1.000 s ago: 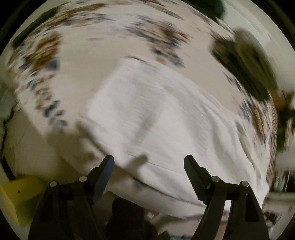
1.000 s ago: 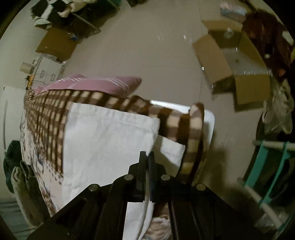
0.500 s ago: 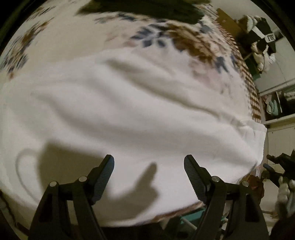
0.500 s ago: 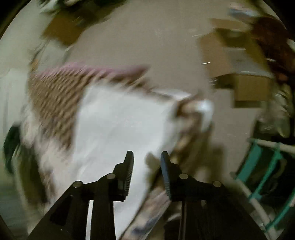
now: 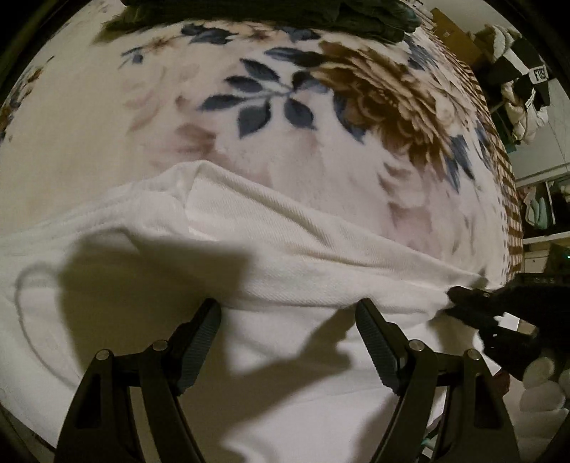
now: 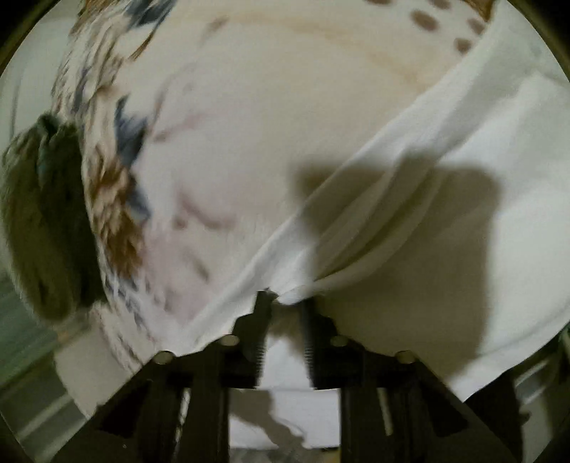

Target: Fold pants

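Note:
White pants lie on a floral blanket covering a bed. My left gripper is open, its fingers resting against the pants' near fold, holding nothing. My right gripper has its jaws partly apart with the pants' edge bunched between the fingertips. The right gripper also shows at the right edge of the left wrist view, at the pants' corner.
Dark green clothing lies at the far side of the bed, and shows at the left in the right wrist view. Clothes hang at the upper right. The bed's near edge is just below the grippers.
The right gripper opened, swung from over the floor back down to the bed, and now has the pants' edge between its fingers. The left gripper moved closer to the pants' fold.

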